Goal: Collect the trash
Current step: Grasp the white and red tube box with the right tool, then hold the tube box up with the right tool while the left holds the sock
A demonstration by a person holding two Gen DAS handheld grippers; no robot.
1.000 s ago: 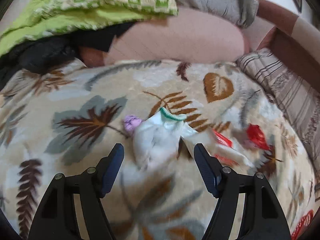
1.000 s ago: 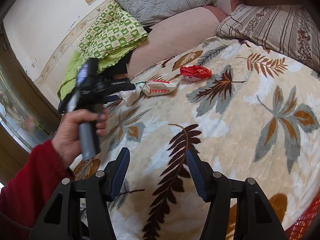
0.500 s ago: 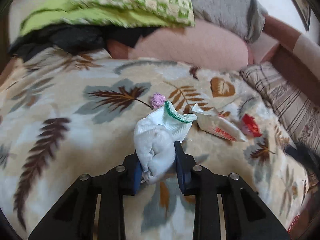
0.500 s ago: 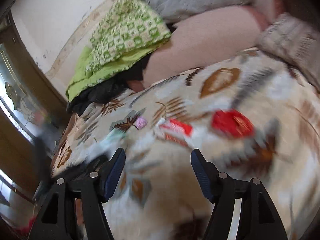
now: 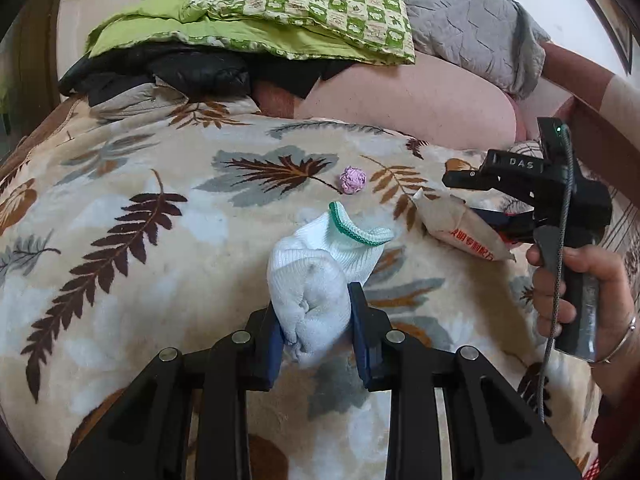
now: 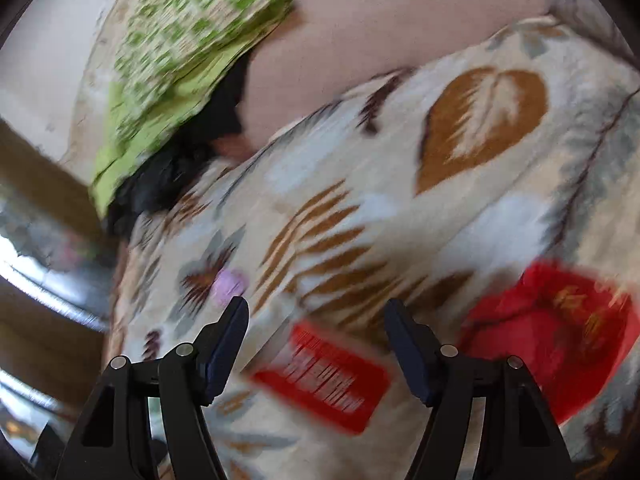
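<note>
— Trash on the leaf-print blanket (image 5: 120,280): what do we have in hand, and where?

— At lower centre of the left wrist view, our left gripper (image 5: 318,330) is clamped on a balled white sock (image 5: 316,276), its green-edged cuff flopping free above the jaws. A crumpled pink paper ball (image 5: 353,180) lies just beyond it, at centre frame.

— And the right side?

— Our right gripper (image 6: 316,344) hangs with jaws spread wide and empty over a pale snack packet with a red label (image 6: 324,376), lower centre of a blurred view. A red wrapper (image 6: 548,344) sits at lower right, near the packet.

— How will the packet handle?

— We judge it light, thin and crinkly, likely slick; it should buckle rather than resist. We would pinch across the flat body near the label, not at a loose corner. The sock is soft and yields to the squeeze.
</note>
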